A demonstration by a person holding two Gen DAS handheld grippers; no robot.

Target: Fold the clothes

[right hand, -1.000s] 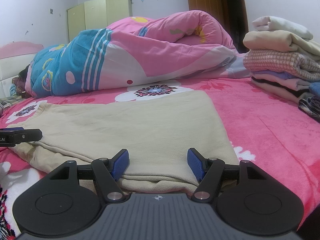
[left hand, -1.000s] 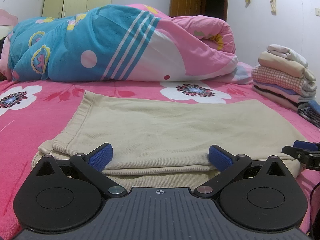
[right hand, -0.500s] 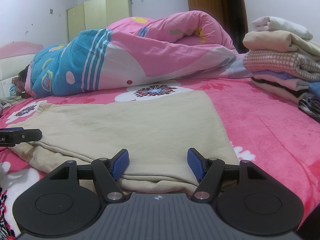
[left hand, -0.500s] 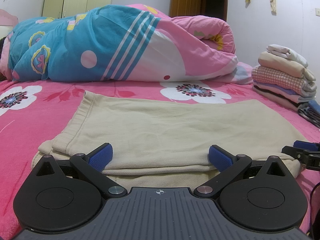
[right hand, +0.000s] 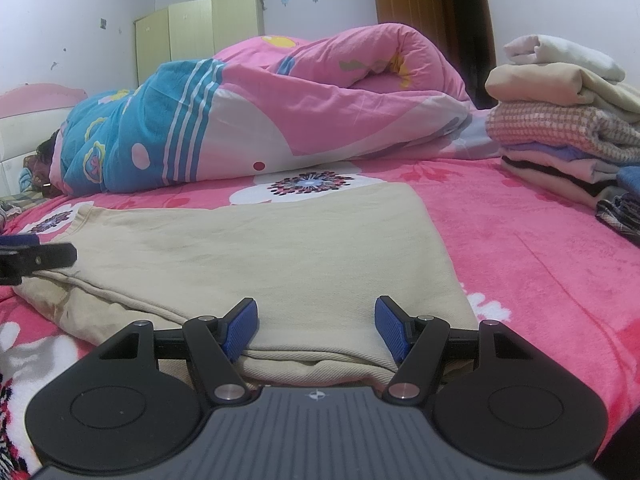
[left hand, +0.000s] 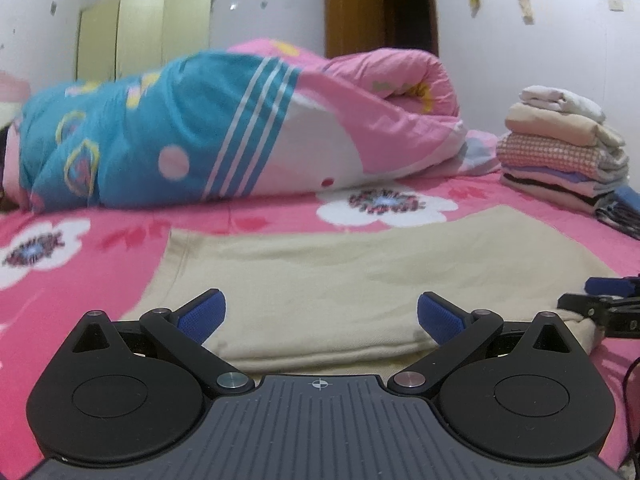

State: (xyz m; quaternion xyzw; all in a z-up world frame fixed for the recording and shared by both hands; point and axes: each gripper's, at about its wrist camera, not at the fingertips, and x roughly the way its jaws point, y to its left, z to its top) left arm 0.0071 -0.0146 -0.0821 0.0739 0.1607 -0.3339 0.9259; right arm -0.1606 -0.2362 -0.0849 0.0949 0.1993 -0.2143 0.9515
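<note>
Beige knit garment (left hand: 340, 280) lies flat on pink floral bedspread (right hand: 540, 248), near hem doubled. Left gripper (left hand: 320, 312) and right gripper (right hand: 316, 328) both spread wide, nothing clamped, pads over hem. Advice: pinch both layers at matching points, lift evenly. Left view shows garment's left edge; right view shows right edge and nearer folded clothes stack (right hand: 560, 120).

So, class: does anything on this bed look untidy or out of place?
The beige garment is folded unevenly: at its near-left corner a lower layer pokes out, rumpled. The folded stack looks tidy.
</note>
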